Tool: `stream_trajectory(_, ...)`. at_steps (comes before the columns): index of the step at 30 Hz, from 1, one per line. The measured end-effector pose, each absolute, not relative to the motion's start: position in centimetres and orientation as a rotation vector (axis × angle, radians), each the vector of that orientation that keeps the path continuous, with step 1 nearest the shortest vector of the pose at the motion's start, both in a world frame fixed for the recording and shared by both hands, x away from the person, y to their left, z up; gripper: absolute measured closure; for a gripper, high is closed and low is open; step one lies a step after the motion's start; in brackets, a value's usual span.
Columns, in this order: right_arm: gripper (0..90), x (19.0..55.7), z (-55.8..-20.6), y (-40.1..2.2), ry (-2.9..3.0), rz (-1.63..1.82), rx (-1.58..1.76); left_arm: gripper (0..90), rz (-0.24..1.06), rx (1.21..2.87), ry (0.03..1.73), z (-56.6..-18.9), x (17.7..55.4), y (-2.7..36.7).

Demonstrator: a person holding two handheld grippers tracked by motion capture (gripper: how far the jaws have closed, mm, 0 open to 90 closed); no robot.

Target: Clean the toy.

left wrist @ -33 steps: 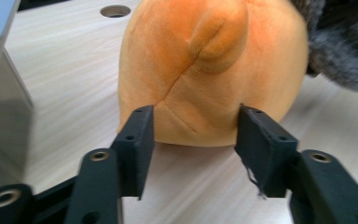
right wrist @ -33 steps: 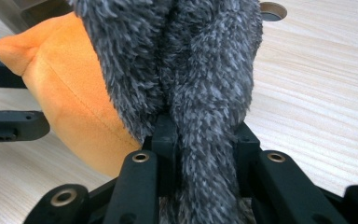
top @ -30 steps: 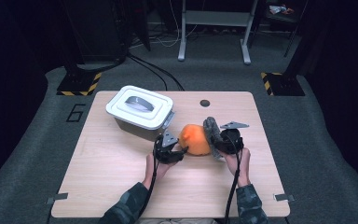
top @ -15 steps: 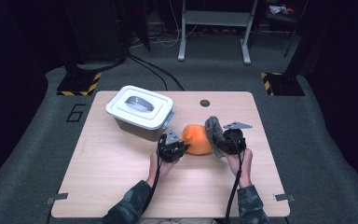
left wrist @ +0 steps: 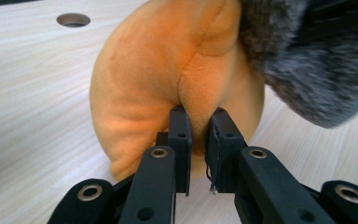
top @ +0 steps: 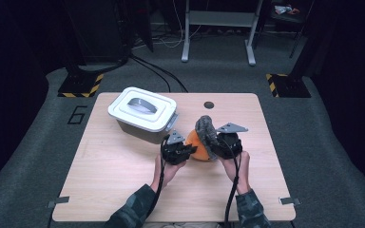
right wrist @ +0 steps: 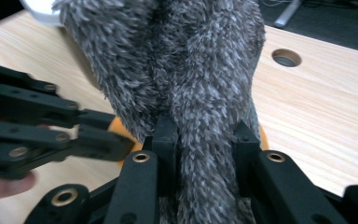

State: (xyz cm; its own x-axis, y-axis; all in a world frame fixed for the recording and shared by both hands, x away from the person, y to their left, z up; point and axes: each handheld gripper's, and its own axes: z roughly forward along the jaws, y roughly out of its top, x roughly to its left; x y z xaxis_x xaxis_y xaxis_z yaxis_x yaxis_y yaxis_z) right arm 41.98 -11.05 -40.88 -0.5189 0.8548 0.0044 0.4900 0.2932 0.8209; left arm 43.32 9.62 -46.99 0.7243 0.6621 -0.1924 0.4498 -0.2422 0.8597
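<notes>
Left gripper [left wrist: 198, 140], jaws just closing, is pinching the orange plush ball [left wrist: 158, 79]; right gripper [right wrist: 205, 140] is clamping the grey furry cover [right wrist: 177, 60] near the desk's [top: 123, 190] middle; peeling should go slowly, both pinches firm.

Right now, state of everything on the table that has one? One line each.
Left gripper: shut, pinching a fold of the orange plush.
Right gripper: shut on the grey furry piece.
Orange plush: on the table, held at one side.
Grey furry piece: draped over the orange plush, gripped.
White box: lid on, handle flat, untouched.
</notes>
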Motion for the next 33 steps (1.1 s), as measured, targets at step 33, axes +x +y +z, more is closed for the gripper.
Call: stream_trajectory(33,69.6,44.3,-47.2,-15.8,2.114,0.965,1.498,80.0,0.213,1.834,0.922,-48.6,44.4,10.7)
